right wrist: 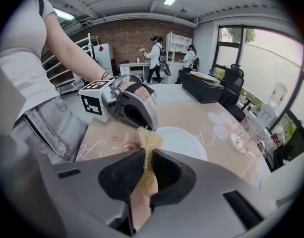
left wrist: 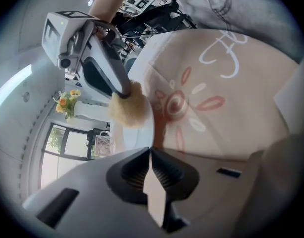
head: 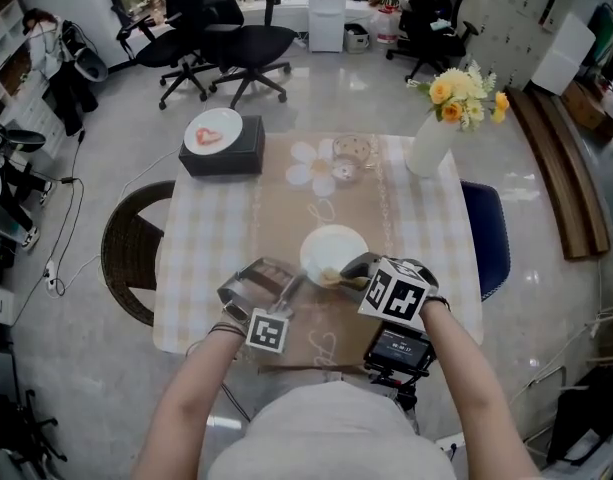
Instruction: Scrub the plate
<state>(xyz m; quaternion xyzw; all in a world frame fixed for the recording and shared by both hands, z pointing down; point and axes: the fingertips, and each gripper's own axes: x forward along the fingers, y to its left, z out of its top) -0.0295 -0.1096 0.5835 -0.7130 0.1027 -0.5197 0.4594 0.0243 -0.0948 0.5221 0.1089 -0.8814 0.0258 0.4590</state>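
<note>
A white plate (head: 335, 250) lies on the beige runner near the table's front. My left gripper (head: 294, 280) is shut on its near-left rim; in the left gripper view the plate (left wrist: 138, 133) runs edge-on into the closed jaws (left wrist: 151, 155). My right gripper (head: 344, 274) is shut on a tan fibrous scrubber (right wrist: 148, 142), whose tuft rests against the plate's near edge (right wrist: 180, 141). The scrubber (left wrist: 127, 109) also shows pressed to the plate under the right gripper (left wrist: 123, 90). The left gripper (right wrist: 149, 125) sits just beyond the scrubber.
At the table's back left a black box (head: 222, 151) carries a second plate with a red smear (head: 213, 130). A glass bowl (head: 351, 152) and a white vase of yellow flowers (head: 434, 140) stand at the back. A wicker chair (head: 129, 251) is at the left side, a blue chair (head: 489, 234) at the right.
</note>
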